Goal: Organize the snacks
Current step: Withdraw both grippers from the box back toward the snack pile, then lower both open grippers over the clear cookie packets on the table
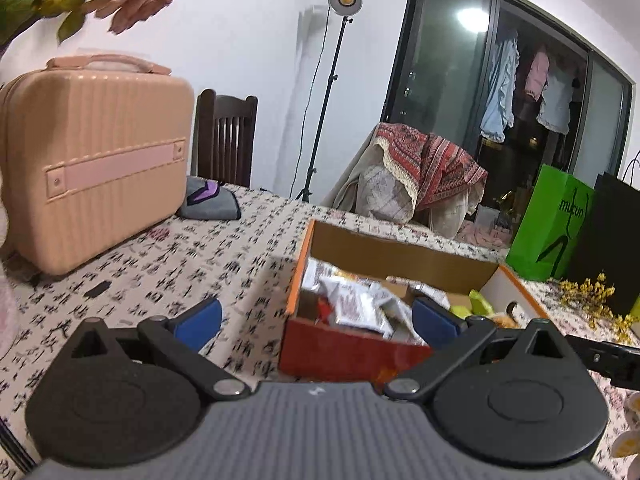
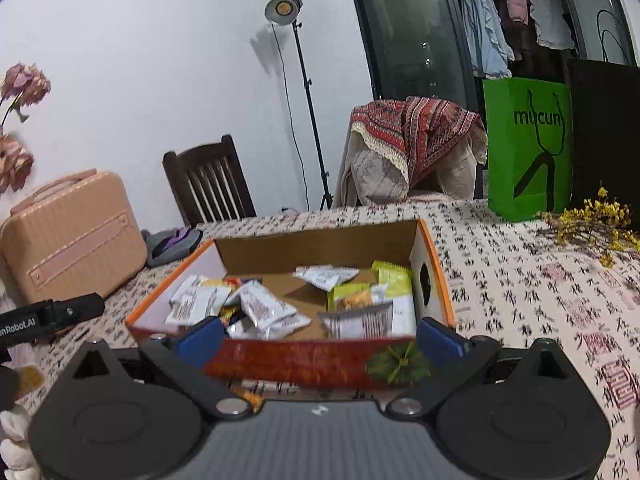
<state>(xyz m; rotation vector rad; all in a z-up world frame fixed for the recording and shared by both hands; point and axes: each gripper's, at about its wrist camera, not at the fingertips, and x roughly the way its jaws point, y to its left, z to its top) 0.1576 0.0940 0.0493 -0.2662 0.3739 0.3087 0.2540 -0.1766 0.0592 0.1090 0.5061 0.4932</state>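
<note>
Right wrist view puts the snack box (image 2: 304,360) at our twelve o'clock, close in front, an open cardboard box with orange rims and a red front wall, standing on the table (image 2: 520,280). Inside we see white packets (image 2: 264,308) heaped toward nine o'clock, green packets (image 2: 390,280) toward three o'clock, and a striped silver packet (image 2: 360,322) leaning on the front wall. The right gripper (image 2: 320,334) is spread wide with nothing between its jaws. The left gripper (image 1: 316,318), seen from its own camera, is likewise parted and empty, with the box (image 1: 340,354) at its one o'clock.

We judge the packets the main risk: they overlap, so closing on one could drag or lift its neighbour, and their slick film may slip out of the pads. The light box could slide or tip if a jaw catches its front wall while reaching in. The two grippers sit near each other, and working the box together could bring them to collide. Further out, the yellow dried sprigs (image 2: 592,220) at two o'clock and the pink case (image 2: 72,240) at ten o'clock stand well apart from the box.
</note>
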